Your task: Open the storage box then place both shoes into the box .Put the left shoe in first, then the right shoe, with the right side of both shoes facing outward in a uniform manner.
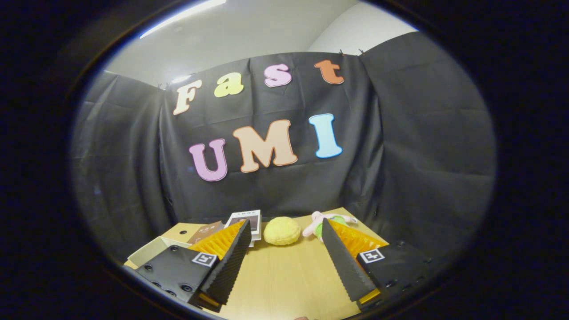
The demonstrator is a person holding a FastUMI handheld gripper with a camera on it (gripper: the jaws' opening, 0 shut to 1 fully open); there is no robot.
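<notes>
My gripper (284, 231) is open, its two fingers spread wide over the wooden table (289, 275) with nothing between them. Behind my left finger (229, 262) lies a light-coloured box (153, 251) with its edge showing; whether it is the storage box I cannot tell. No shoe can be made out among the things on the table.
A yellow round bun-like object (282, 230) sits just beyond the fingers at the table's back. A pink and green soft toy (326, 223) lies to its right, partly behind my right finger. A booklet (246, 222) and a brown card (206, 231) lie at the back left.
</notes>
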